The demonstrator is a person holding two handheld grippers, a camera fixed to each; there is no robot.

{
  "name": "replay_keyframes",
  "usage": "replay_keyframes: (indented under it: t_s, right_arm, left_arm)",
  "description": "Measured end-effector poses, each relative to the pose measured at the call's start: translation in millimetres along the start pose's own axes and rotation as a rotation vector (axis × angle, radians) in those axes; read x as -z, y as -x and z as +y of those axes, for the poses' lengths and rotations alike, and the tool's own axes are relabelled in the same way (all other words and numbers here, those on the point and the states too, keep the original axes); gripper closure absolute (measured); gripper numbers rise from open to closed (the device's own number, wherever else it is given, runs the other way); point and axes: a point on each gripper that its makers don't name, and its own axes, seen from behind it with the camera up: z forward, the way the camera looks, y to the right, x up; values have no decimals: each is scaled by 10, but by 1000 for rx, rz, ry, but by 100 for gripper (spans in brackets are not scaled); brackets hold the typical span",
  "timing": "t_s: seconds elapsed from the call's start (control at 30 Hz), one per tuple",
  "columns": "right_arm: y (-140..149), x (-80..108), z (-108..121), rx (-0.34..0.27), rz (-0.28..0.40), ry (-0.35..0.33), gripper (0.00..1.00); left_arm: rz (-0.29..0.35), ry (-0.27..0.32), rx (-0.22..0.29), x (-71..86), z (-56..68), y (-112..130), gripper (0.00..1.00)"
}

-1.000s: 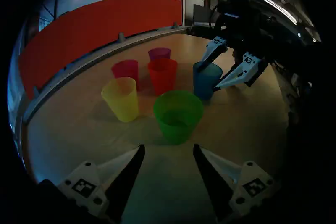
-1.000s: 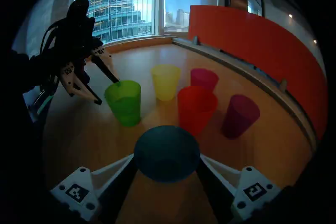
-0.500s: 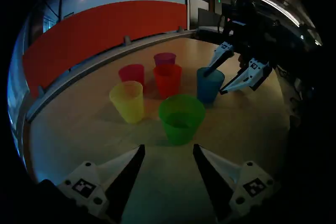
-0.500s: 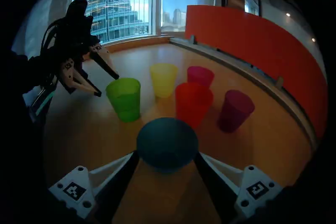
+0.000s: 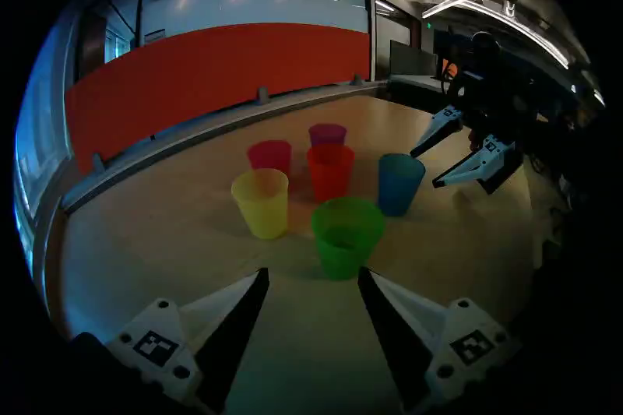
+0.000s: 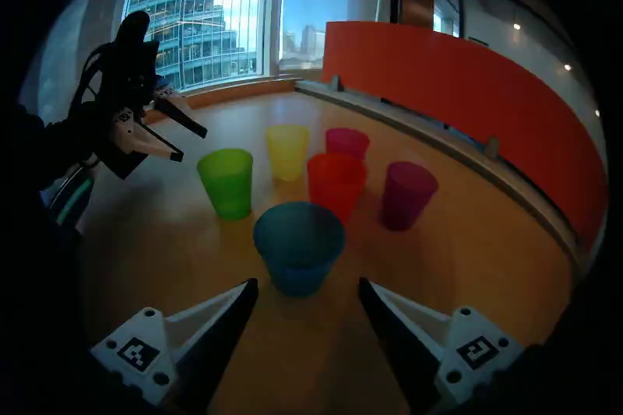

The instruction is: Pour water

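- The left gripper (image 5: pixel 311 270) and the right gripper (image 6: pixel 306 283) both have their fingers wide apart and hold nothing.
- The blue cup (image 6: pixel 298 250) stands on the table (image 6: pixel 483 267), just ahead of the right gripper. The green cup (image 5: pixel 347 237) stands ahead of the left.
- The cups look light and bendy, so grab the middle softly.

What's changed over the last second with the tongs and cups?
Both tongs pulled back. The right tongs withdrew from around the blue cup, which now stands free ahead of them; the left tongs backed away from the green cup. No cup moved; both tongs stayed open.
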Motion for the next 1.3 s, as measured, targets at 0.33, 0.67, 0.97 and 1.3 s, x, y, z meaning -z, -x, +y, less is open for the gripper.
replay_keyframes:
  t_s: [0.33,0.67,0.97,1.3]
  right_arm:
    - [-37,253,100,-27,60,80,0]
    - [-238,470,199,-70,159,166,1]
    - [-469,683,325,-83,254,272,1]
    - [-680,886,533,-136,383,405,1]
  left_arm:
    - [71,-79,24,189,-127,-148,15]
    - [148,-186,54,325,-288,-267,15]
    - [224,-328,68,505,-509,-384,15]
    - [306,-449,75,687,-639,-496,15]
